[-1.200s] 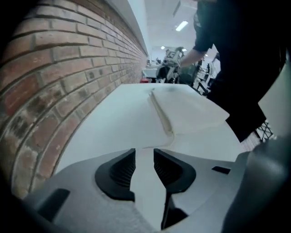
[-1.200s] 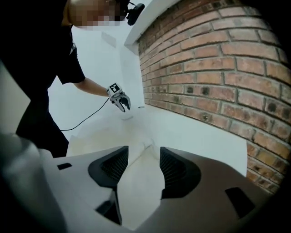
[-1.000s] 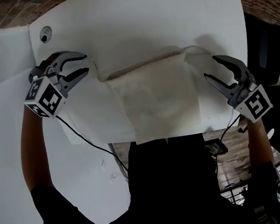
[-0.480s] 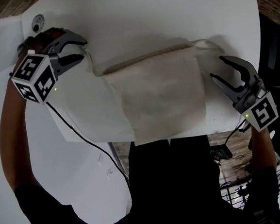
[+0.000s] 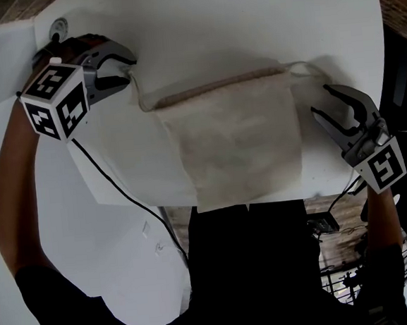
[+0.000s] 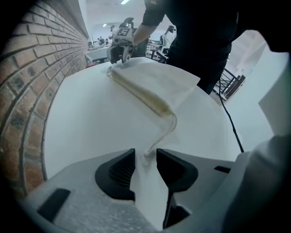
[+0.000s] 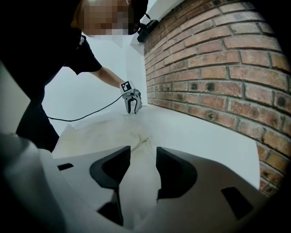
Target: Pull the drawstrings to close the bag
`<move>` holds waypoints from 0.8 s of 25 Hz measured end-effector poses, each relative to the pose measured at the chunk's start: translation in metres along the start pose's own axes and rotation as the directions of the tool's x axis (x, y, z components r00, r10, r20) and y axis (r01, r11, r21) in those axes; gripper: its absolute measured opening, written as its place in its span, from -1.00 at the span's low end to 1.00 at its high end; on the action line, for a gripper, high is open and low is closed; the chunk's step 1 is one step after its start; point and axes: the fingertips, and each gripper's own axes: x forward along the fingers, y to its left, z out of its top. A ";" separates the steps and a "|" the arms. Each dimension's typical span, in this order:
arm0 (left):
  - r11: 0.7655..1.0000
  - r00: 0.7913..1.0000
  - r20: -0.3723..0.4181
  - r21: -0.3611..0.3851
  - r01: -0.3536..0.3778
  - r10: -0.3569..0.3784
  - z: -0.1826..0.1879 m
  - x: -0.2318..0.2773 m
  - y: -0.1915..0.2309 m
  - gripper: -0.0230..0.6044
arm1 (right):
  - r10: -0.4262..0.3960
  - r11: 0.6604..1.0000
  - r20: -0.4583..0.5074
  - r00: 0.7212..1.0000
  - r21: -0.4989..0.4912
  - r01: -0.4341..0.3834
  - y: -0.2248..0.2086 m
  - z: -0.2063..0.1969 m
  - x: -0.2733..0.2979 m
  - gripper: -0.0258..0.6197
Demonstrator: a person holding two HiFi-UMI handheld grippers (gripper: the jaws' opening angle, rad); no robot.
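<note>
Jaws of your left gripper (image 5: pixel 128 69) stand apart and have just been opening; the end of the left cord (image 6: pixel 166 132) lies between them, not pinched. This cord runs to the bag (image 5: pixel 236 134), which lies flat in the middle of the table (image 5: pixel 212 23), its mouth at the far side. At the right, your right gripper (image 5: pixel 320 100) has its jaws spread. They have just been closing, with nothing between the pads. The right cord (image 5: pixel 307 66) lies near its tips.

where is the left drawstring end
Left gripper view: the drawstring end lies between the left tongs, whose jaws have just been opening, trailing from the bag.
</note>
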 end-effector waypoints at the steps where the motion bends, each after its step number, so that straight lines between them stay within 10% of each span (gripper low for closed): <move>1: 1.000 1.000 0.000 -0.006 -0.005 0.005 0.000 0.000 0.001 -0.43 | -0.002 1.000 0.002 1.000 0.001 0.002 -0.001 0.000 0.001 -0.36; 20: 0.983 0.998 -0.016 -0.171 -0.065 0.063 0.002 0.004 -0.003 -0.78 | -0.020 0.999 0.017 1.000 -0.041 0.021 -0.021 0.008 0.002 -0.41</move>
